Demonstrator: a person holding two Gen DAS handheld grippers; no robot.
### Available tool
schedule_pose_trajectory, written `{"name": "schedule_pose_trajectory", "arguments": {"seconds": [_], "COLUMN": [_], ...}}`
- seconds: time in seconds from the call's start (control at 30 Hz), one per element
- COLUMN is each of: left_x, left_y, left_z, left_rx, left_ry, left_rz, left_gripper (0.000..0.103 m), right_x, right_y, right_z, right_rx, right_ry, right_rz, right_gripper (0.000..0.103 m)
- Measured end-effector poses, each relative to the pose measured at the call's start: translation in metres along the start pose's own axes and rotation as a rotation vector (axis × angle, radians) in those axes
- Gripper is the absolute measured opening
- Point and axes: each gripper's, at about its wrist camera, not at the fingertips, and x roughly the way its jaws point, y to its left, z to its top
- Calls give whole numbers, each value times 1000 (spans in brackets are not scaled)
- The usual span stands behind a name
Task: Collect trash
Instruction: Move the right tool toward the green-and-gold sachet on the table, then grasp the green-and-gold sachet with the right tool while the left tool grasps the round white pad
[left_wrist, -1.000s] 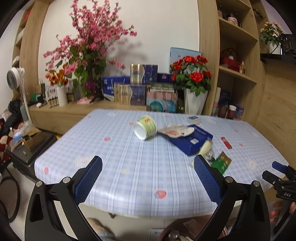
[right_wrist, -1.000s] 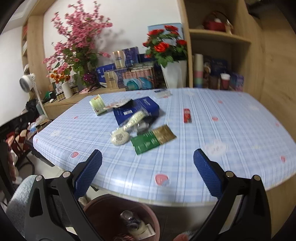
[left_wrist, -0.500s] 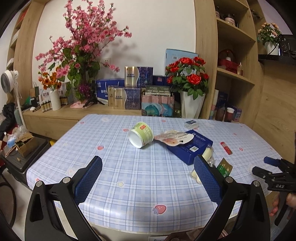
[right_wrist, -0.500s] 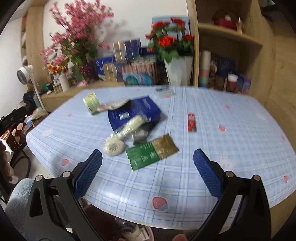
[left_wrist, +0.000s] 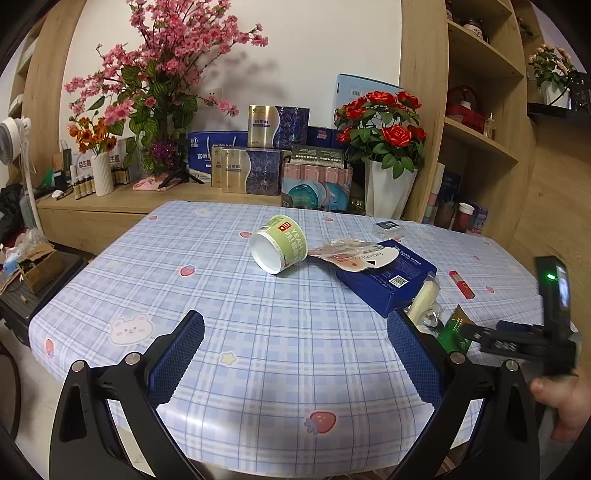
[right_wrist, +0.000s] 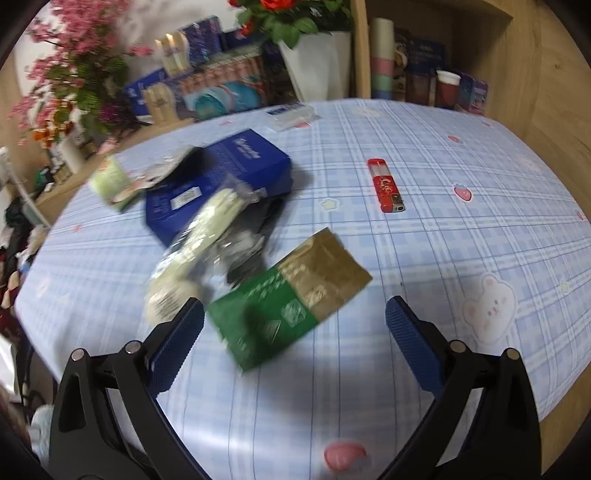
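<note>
Trash, a flat green-and-gold foil packet (right_wrist: 291, 295), lies just ahead of the spread, empty right gripper (right_wrist: 294, 332); probably the first pick, needing a low pinch. Left gripper (left_wrist: 295, 349) hangs spread, empty.

a lived-in home is shown: a table (left_wrist: 229, 302) laid with a strawberry-print cloth, wooden shelves (left_wrist: 476, 144) filled with household goods, flowers (left_wrist: 384, 122) in vases, a fan (left_wrist: 14, 140).

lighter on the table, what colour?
Red lighter with a silver metal end; clearest in the right wrist view.
</note>
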Motion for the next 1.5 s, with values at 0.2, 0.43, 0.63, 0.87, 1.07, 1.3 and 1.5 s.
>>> {"name": "schedule_pose_trajectory", "arguments": {"seconds": [0.2, 0.43, 0.63, 0.87, 1.07, 1.3, 1.5], "left_x": [13, 24, 36, 50, 69, 90, 120], "left_y": [-9, -21, -37, -57, -75, -111, -130], "left_z": [-3, -6, -7, -10, -12, -21, -25], "left_rx": [20, 42, 59, 75, 86, 205, 303], "left_ry": [23, 45, 69, 113, 187, 259, 359], "left_rz": [-15, -39, -81, -123, -186, -273, -367], "left_gripper": [97, 97, 97, 91, 80, 62, 42], "right_x": [33, 37, 25, 24, 42, 35, 31], "right_y": [8, -5, -36, -32, -22, -19, -28], "right_z": [15, 5, -1, 11, 18, 13, 10], "right_rx": [-25, -107, -145, -232, -269, -285, -234], "right_ry": [75, 134, 128, 76, 91, 55, 38], "right_rz": [-43, -55, -87, -33, 51, 105, 140], "right_gripper": [97, 97, 96, 90, 74, 51, 45]}}
